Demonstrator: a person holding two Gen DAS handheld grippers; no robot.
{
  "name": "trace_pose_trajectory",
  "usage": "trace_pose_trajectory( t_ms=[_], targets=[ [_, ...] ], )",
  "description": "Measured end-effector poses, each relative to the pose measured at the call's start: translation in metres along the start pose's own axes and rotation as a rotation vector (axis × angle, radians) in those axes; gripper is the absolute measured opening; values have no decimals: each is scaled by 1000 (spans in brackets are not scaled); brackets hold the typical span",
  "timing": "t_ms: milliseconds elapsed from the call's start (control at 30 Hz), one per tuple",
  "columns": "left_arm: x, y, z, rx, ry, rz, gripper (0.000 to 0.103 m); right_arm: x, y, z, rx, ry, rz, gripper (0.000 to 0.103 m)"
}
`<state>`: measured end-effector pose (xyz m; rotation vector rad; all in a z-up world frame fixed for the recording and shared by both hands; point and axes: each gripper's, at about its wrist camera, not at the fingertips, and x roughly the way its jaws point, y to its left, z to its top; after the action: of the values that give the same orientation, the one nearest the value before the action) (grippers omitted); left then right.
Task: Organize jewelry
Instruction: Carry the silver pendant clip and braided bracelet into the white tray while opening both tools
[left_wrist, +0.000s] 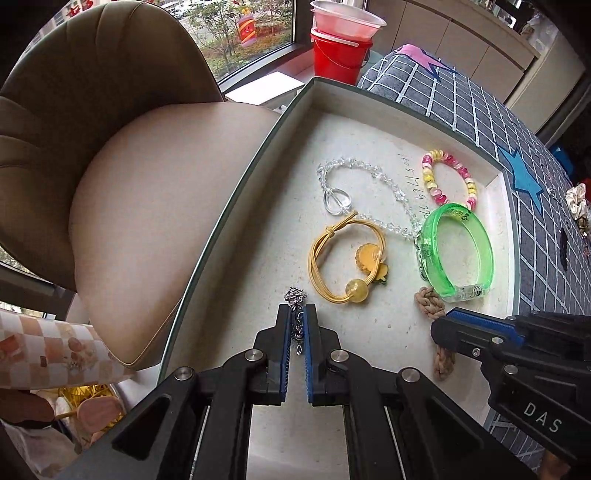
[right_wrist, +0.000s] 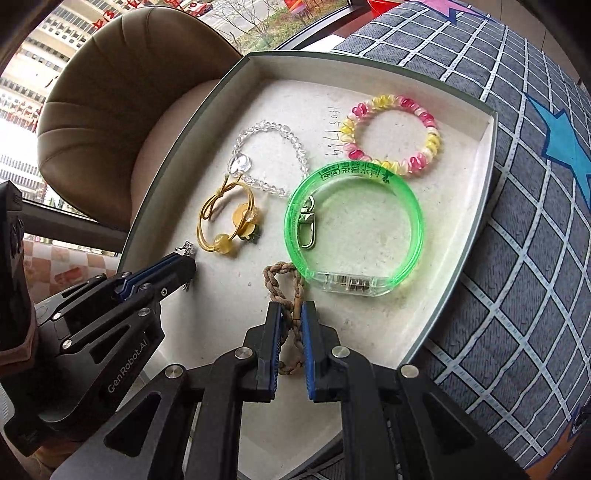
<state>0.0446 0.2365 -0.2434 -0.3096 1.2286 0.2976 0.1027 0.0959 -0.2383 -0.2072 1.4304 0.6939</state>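
A shallow box (left_wrist: 284, 118) (right_wrist: 491, 122) holds the jewelry: a clear bead bracelet (left_wrist: 347, 170) (right_wrist: 273, 129), a yellow hair tie (left_wrist: 332, 254) (right_wrist: 221, 221), a pink and yellow bracelet (left_wrist: 448, 158) (right_wrist: 391, 103) and a green bangle (left_wrist: 484, 236) (right_wrist: 354, 170). My left gripper (left_wrist: 297, 310) (right_wrist: 192, 260) is shut on a small silver ornament (left_wrist: 295, 297) (right_wrist: 186, 246) just above the box floor. My right gripper (right_wrist: 291, 308) (left_wrist: 439, 325) is shut on a braided tan cord (right_wrist: 280, 280) (left_wrist: 428, 301) that reaches under the bangle.
The box lies on a grey grid-patterned cloth (left_wrist: 480, 110) (right_wrist: 517, 295) with blue stars. A brown padded chair (left_wrist: 129, 184) (right_wrist: 110, 110) stands left of the box. A red bucket with a clear tub (left_wrist: 340, 48) stands behind. More small items (left_wrist: 578, 206) lie at the far right.
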Motion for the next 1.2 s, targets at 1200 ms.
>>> trace_pose_trajectory(
  t_ms=[1200],
  targets=[
    [-21,-17,-1,70,-20,78,14,-29,-24,-5,74,-44,107,50]
  ],
)
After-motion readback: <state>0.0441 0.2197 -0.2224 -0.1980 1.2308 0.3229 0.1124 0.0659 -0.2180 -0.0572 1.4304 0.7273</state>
